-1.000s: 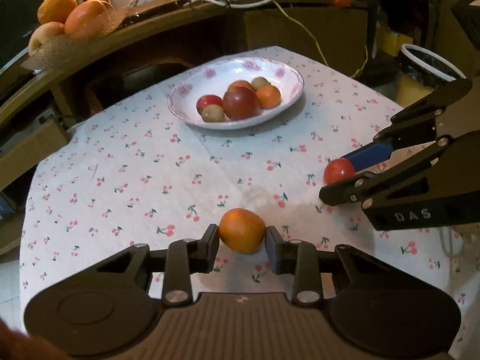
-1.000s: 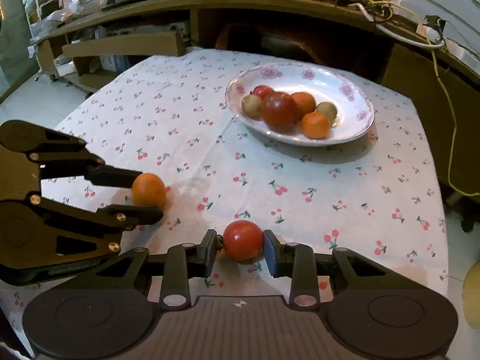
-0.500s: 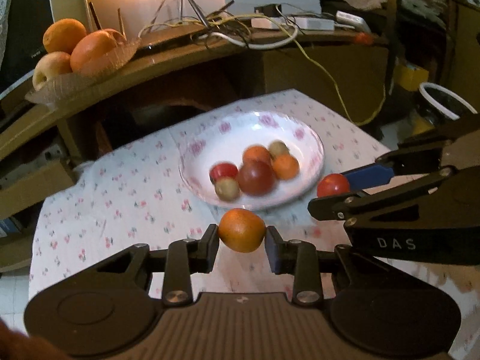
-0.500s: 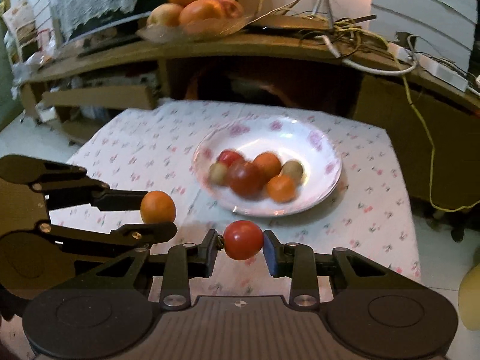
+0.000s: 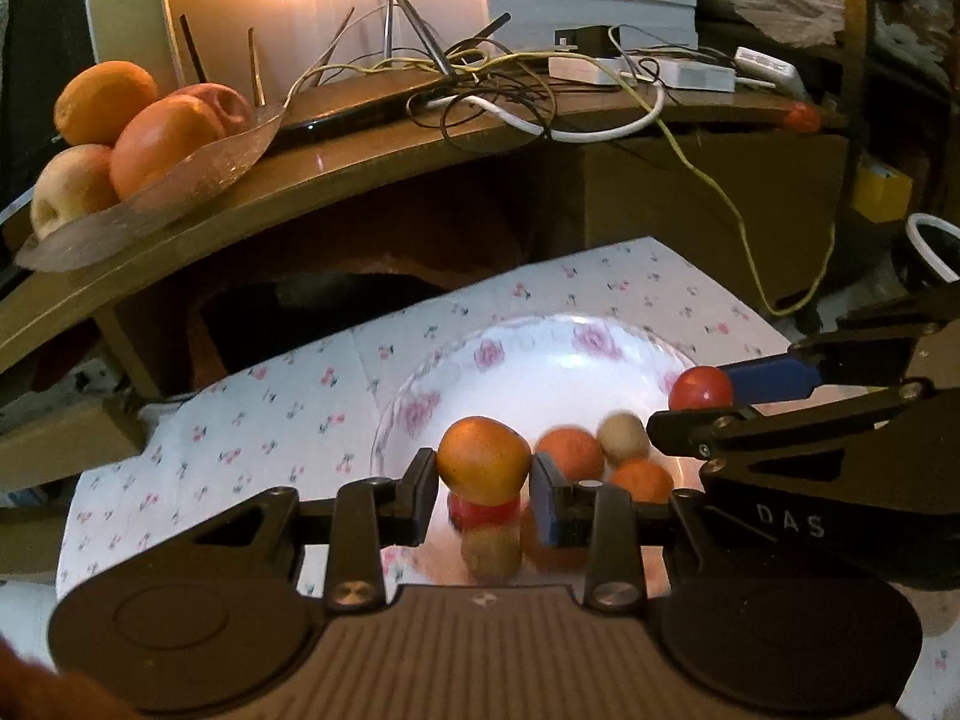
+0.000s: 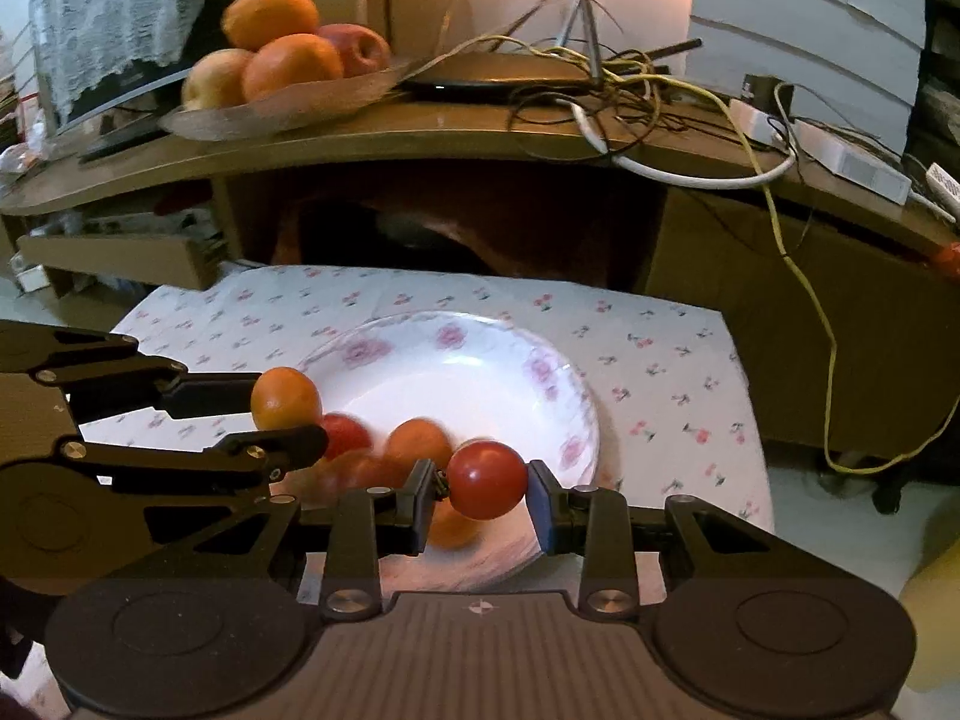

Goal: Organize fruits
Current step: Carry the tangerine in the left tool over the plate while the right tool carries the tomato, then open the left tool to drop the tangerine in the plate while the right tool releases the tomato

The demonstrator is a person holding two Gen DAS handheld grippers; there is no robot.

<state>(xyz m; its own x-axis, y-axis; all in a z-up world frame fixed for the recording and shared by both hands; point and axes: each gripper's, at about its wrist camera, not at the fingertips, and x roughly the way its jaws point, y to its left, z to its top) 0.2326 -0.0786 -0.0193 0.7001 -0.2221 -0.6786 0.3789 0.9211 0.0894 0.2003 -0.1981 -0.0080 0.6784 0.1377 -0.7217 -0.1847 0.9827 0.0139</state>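
Tongs both clamped: left tongs (image 5: 483,483) w/ orange fruit (image 5: 483,459), right tongs (image 6: 483,495) w/ red tomato (image 6: 487,480).

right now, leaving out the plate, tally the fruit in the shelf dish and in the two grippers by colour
orange: 3 (two oranges in the shelf dish, one orange fruit in the left gripper)
red: 2 (red apple, red fruit in the right gripper)
pale: 1 (pale apple)
total: 6
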